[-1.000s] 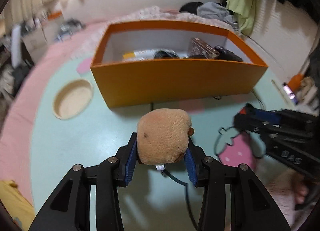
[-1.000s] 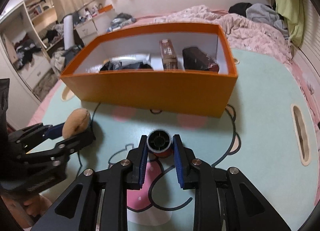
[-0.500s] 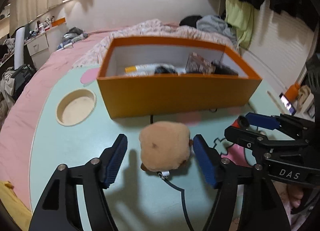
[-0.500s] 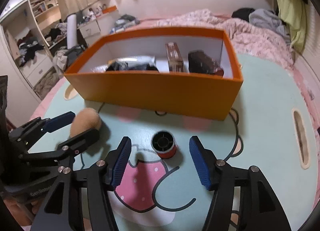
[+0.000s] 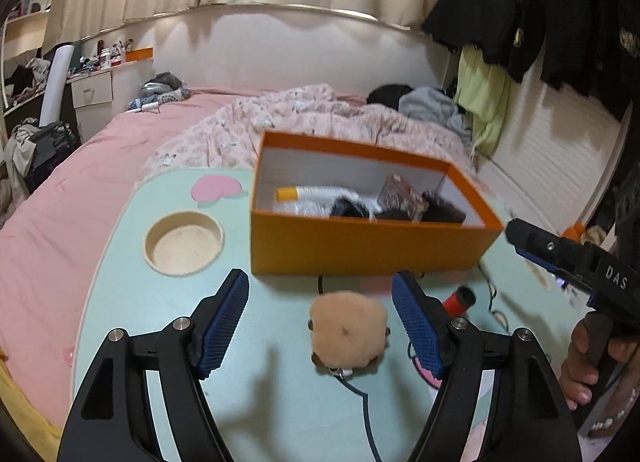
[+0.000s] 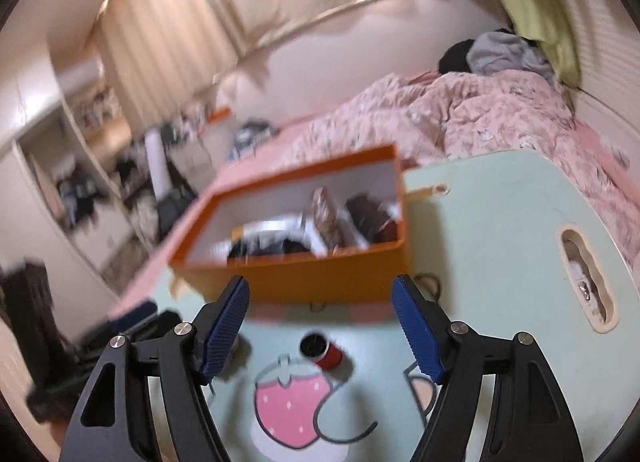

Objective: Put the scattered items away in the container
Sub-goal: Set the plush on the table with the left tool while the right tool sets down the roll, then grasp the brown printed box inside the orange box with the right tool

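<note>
An orange box [image 5: 360,250] with several items inside stands on the pale green table [image 5: 132,302]. A tan plush toy [image 5: 347,328] lies on the table in front of it, between the spread jaws of my left gripper [image 5: 320,322], which is open and raised above it. A red spool with a black end [image 6: 325,351] lies on the table below my right gripper [image 6: 320,326], which is open and empty. The spool also shows in the left wrist view [image 5: 458,299]. The box in the right wrist view [image 6: 320,282] is blurred.
A round recess [image 5: 183,243] is set in the table left of the box. A slot handle [image 6: 586,282] is cut in the table at the right. A pink bed with a rumpled quilt [image 5: 320,114] lies behind. The right gripper's body [image 5: 576,262] shows at right.
Both grippers opened, let go of the plush toy and the spool onto the table, then drew back and lifted away. The views now tilt up toward the room.
</note>
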